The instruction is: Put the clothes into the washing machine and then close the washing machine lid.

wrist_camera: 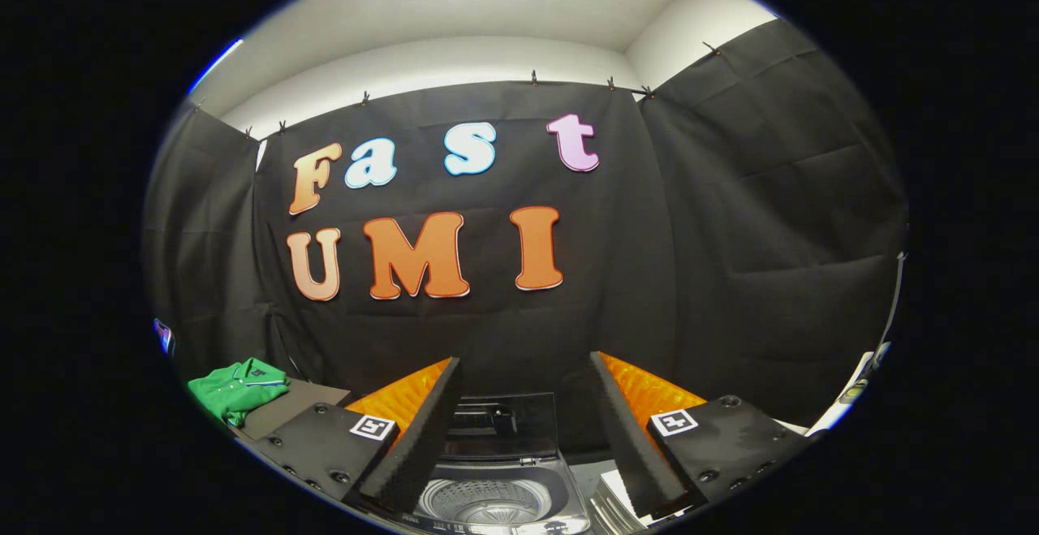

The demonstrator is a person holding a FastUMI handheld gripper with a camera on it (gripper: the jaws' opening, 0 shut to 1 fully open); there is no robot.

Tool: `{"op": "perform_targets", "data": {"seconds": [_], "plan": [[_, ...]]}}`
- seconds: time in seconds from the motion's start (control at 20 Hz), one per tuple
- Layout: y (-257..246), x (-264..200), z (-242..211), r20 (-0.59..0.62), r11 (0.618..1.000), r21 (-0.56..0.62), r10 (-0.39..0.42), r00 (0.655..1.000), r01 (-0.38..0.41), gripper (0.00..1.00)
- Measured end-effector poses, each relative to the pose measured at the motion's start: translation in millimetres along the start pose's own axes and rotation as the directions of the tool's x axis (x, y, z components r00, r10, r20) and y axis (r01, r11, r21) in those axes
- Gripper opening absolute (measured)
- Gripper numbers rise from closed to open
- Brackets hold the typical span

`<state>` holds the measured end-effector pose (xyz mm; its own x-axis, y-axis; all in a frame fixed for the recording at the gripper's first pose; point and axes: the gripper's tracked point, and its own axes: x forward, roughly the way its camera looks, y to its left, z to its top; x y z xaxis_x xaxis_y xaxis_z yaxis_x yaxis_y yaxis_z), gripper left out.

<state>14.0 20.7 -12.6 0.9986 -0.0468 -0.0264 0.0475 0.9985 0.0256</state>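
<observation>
**Hand-held gripper spread above the open washer**

Hand-held gripper [523,429]: my two fingers [418,437] stand wide apart, holding nothing, each carrying a square marker tag [372,427] on its mount. Between the fingers and just ahead of them sits the washer [495,486], seen from above. Its lid [503,425] is raised upright at the rear, and the round, ribbed drum [485,502] lies open below it. I cannot tell whether anything lies inside the drum.

Green shirt [238,387]: a collared garment, loosely bunched, resting on a brown bench [284,407] to the left of my left finger, well apart from the washer and beyond the finger's mount.

Backdrop: black cloth wall [730,235] clipped along its upper edge, with a white wall [454,56] and ceiling above it.
</observation>
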Motion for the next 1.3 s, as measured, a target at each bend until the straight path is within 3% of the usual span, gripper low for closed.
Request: {"op": "perform_targets", "data": {"seconds": [0.45,0.8,1.1,1.3], "plan": [[31,-6,10,0.038,0.994,-0.035,-0.101,0.994,0.102,0.99],[96,-10,8,0.026,0.994,-0.035,-0.101,0.995,0.102,0.99],[202,-6,11,0.015,0.999,-0.034,-0.04,0.999,0.04,0.98],[315,4,-10,-0.025,0.995,-0.017,0.096,0.995,-0.096,0.96]]}}
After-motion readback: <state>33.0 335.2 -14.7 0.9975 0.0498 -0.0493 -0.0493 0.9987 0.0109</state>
